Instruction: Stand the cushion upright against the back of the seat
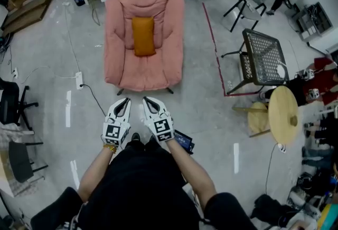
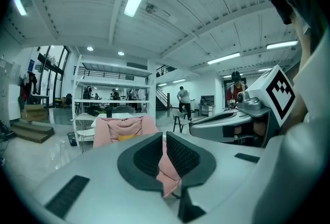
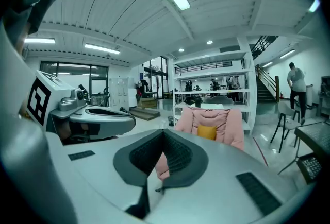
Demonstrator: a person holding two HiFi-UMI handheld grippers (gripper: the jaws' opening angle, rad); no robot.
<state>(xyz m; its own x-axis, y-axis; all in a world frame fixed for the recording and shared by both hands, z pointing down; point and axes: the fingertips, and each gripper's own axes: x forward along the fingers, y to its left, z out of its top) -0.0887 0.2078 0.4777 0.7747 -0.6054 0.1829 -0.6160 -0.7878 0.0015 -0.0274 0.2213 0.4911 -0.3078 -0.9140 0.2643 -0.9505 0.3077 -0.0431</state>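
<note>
Head view: left claw (image 1: 123, 101), right claw (image 1: 149, 100), each pressed together, side by side.

The right gripper's (image 3: 163, 132) jaws meet at their tips, with nothing between them. Beyond, at one o'clock, stands a pink armchair (image 3: 229, 126), an orange cushion (image 3: 207, 132) against its back. The left gripper (image 3: 98, 117) is at nine o'clock.

Armchair (image 2: 111, 130) lower half hidden behind left gripper (image 2: 163, 136). Distant shelf (image 3: 211, 76) contents too small to tell. Mesh chair (image 3: 311, 165) cut off by right frame edge.
</note>
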